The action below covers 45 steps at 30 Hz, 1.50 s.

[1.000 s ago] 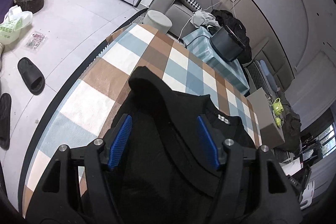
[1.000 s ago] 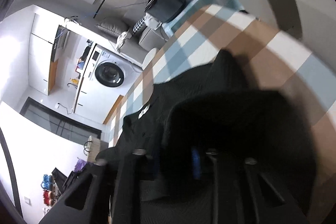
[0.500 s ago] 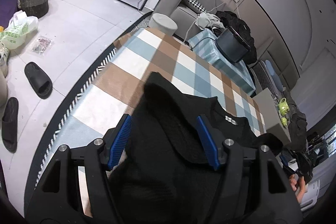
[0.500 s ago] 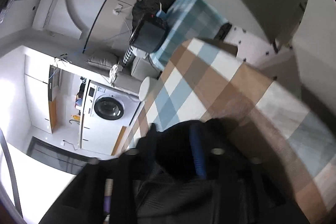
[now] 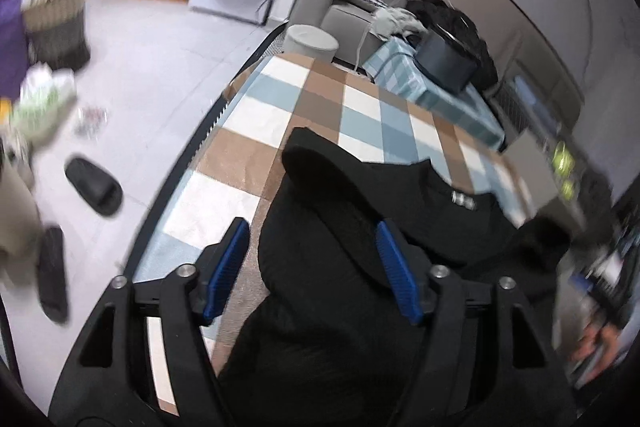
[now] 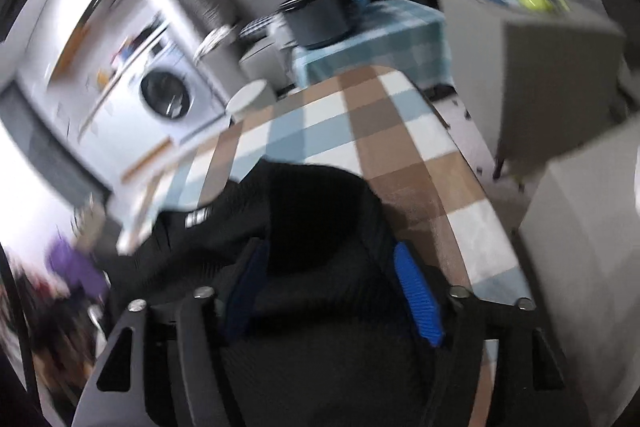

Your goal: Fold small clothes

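Even indoor light, bright glare at the left of the right wrist view. Both views smear with motion, worst toward the rims beyond the washing machine (image 6: pixel 170 99). Fisheye curves the edges; corners black.

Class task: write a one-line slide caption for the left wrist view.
Open left gripper over black garment on checked tablecloth.

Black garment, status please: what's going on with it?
Left gripper and right gripper: jaws open, black garment bunched between. Garment on checked table. Nothing in the way.
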### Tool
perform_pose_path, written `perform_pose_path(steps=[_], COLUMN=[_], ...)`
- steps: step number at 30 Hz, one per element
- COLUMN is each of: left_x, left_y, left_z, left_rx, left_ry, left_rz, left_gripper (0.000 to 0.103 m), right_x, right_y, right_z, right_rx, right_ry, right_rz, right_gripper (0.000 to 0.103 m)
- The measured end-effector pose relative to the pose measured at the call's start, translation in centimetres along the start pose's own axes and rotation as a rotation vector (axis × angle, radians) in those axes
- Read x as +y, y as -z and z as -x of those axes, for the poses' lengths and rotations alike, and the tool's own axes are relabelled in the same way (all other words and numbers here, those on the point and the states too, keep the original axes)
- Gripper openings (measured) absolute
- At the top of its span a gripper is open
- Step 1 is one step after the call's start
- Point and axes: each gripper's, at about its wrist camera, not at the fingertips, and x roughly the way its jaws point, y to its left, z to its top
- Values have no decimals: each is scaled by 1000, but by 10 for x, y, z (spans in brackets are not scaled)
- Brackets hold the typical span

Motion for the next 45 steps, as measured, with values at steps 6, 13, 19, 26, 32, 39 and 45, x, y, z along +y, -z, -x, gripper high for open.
perform_pose_path(steps=[6,13,19,26,32,39,45], left_x=[-18,-23,-35,-55,-73,-83,-63], left_y=[7,13,23,34,28,-8,-23], left_z=[16,29,70,141,193,217,173], left_rx=[-49,-27,-49,-72,-93,-123,-88], left_ry=[25,34,63,175,197,176,134], left_rz=[-103,-107,-158,-211,-258,-269,-198], left_gripper=[84,85,85,85,85,94,94], right_x=[13,21,50,99,138,157,117], right_y=[5,18,39,52,41,-10,-24], right_z=[-11,-13,52,157,242,274,191], right_rx=[55,86,70,-13,-132,-222,-153], right_ry=[52,10,-24,-20,-59,-7,-45], right_rz=[175,100,176,337,418,501,516], right_gripper=[85,85,85,85,86,93,93])
